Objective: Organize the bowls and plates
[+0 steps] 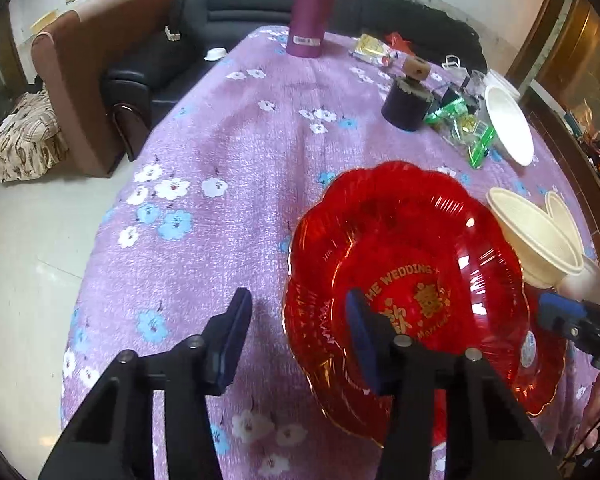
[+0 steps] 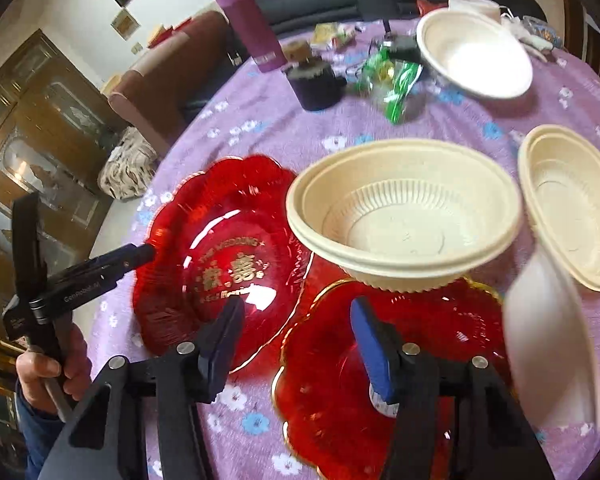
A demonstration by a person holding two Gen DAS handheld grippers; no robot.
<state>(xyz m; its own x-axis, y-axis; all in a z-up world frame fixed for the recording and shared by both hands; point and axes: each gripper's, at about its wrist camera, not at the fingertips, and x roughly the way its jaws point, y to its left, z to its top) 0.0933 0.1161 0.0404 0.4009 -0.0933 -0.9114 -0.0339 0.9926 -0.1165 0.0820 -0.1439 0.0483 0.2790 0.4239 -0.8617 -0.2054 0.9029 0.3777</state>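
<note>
A red scalloped plate (image 1: 404, 280) with gold lettering lies on the purple flowered tablecloth; it also shows in the right wrist view (image 2: 220, 248). My left gripper (image 1: 296, 336) is open, its right finger over the plate's left rim, its left finger over the cloth. A second red plate (image 2: 420, 340) lies beside it, partly under the first. A cream bowl (image 2: 404, 212) rests on this second plate. My right gripper (image 2: 296, 340) is open, over the gap between both plates. Another cream bowl (image 2: 572, 204) and a white bowl (image 2: 472, 52) sit further right.
A purple flask (image 1: 312, 12), a dark jar with cork (image 1: 408, 104), green wrappers (image 1: 468, 128) and a snack packet (image 1: 374, 50) stand at the table's far side. Sofas (image 1: 100, 72) and tiled floor lie left of the table. A white sheet-like object (image 2: 552, 340) stands at right.
</note>
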